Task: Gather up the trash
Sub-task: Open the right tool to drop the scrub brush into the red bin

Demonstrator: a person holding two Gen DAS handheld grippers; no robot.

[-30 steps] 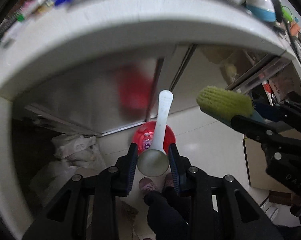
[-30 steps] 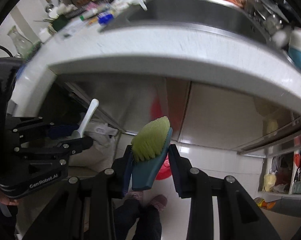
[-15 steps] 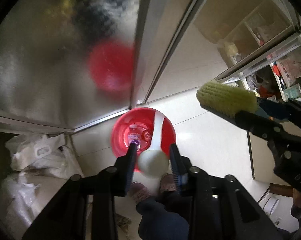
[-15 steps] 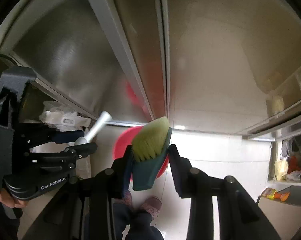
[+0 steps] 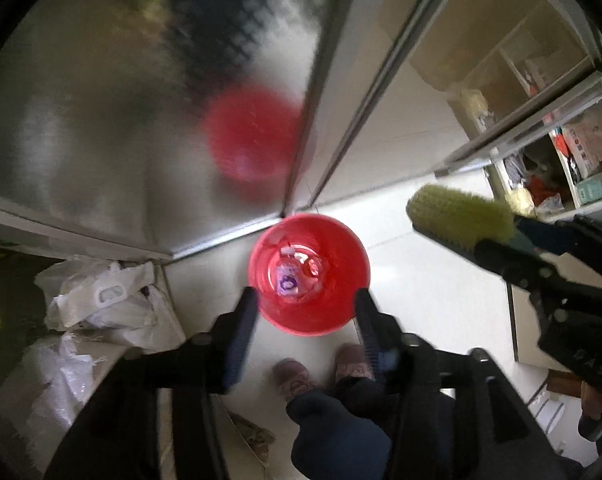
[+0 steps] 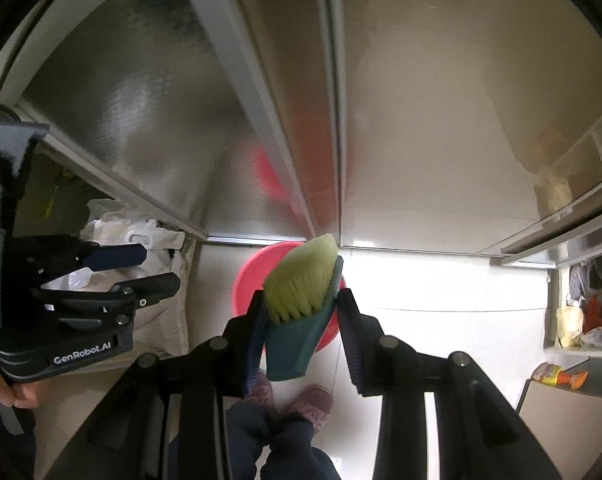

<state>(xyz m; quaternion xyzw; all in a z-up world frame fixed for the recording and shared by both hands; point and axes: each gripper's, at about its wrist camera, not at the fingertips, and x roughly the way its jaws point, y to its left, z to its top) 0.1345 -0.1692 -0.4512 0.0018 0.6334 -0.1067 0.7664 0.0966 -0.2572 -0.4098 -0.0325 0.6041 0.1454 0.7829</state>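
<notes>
Left gripper (image 5: 305, 312) has just been opening and holds nothing, directly above the red bin (image 5: 257, 248) on the floor. Right gripper (image 6: 301, 320) clamps the green brush (image 6: 301, 284). Trash in the bin is blurred, hard to name.

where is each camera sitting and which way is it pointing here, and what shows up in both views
Left wrist: on the left hand-held gripper, facing steeply down at the red bin on the floor; jaws open and empty, having just been opening; the person's shoes show.
Right wrist: on the right hand-held gripper, facing down at the cabinet doors and floor; it holds the green brush.
Shared: bin, brush, shoes, white bags, and each other's gripper.
</notes>
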